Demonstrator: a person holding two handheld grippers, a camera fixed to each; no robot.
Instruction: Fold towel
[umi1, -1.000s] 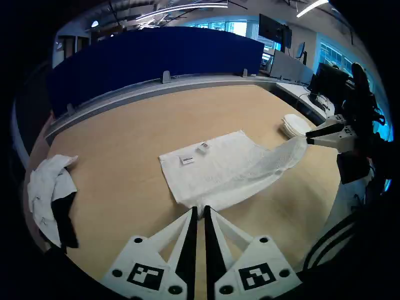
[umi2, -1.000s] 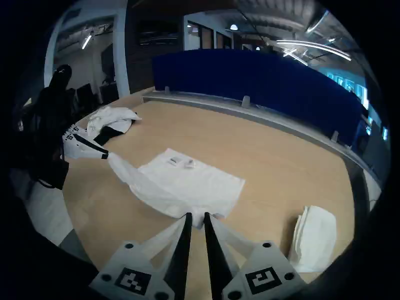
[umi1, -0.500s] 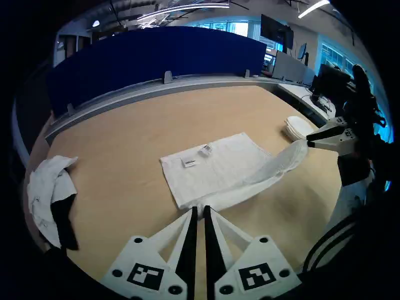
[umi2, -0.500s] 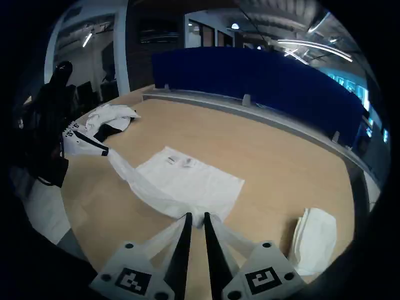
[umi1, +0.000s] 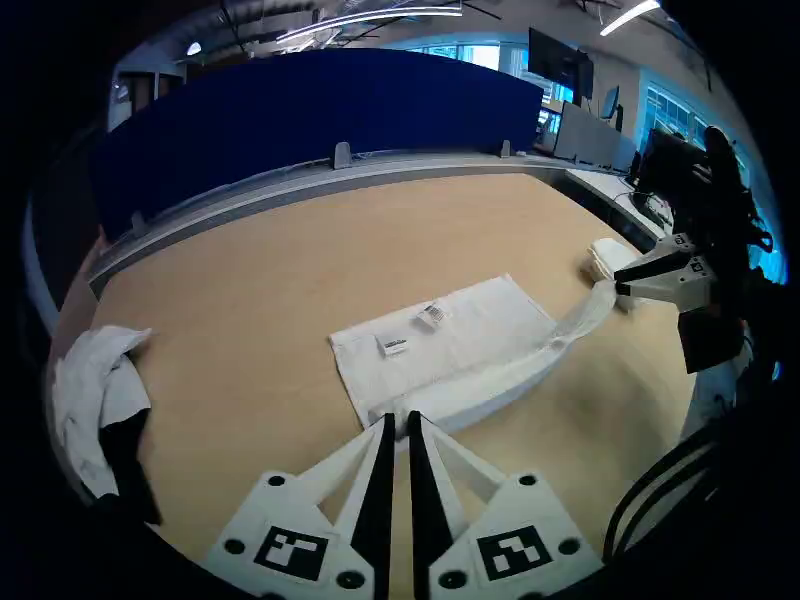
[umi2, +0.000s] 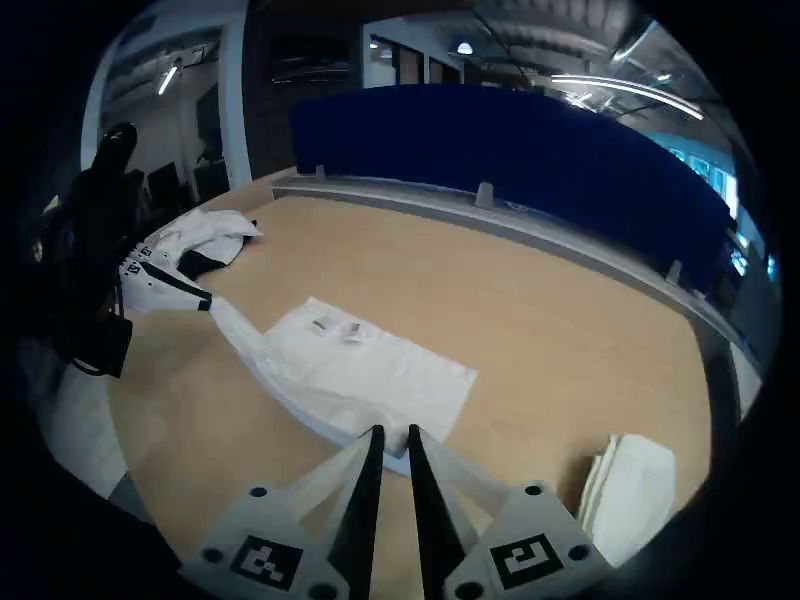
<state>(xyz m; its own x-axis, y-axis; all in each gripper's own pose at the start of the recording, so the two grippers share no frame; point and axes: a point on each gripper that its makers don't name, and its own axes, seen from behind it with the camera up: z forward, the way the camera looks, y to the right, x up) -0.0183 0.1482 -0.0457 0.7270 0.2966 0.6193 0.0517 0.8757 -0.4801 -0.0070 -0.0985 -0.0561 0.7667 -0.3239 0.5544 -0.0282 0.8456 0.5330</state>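
- The towel (umi1: 450, 340) lies in the middle of the surface (umi1: 250, 270). Its far part is flat, and its near edge is raised into a long strip strung between your two tongs.
- Two small tags (umi1: 432, 315) sit on the flat part, too small to make out.
- Your left tongs (umi1: 400, 420) are clamped on one near corner; the pinched cloth is mostly hidden between the fingers.
- Your right tongs (umi2: 394, 432) are clamped the same way on the other corner.
- A stack of folded towels (umi2: 625, 490) lies well apart, its lower end lost at the right gripper view's rim.
- A heap of white and black cloth (umi1: 95, 400) lies at the surface's edge, its lower part in shadow.
- A blue partition (umi1: 320, 110) runs along the far side.
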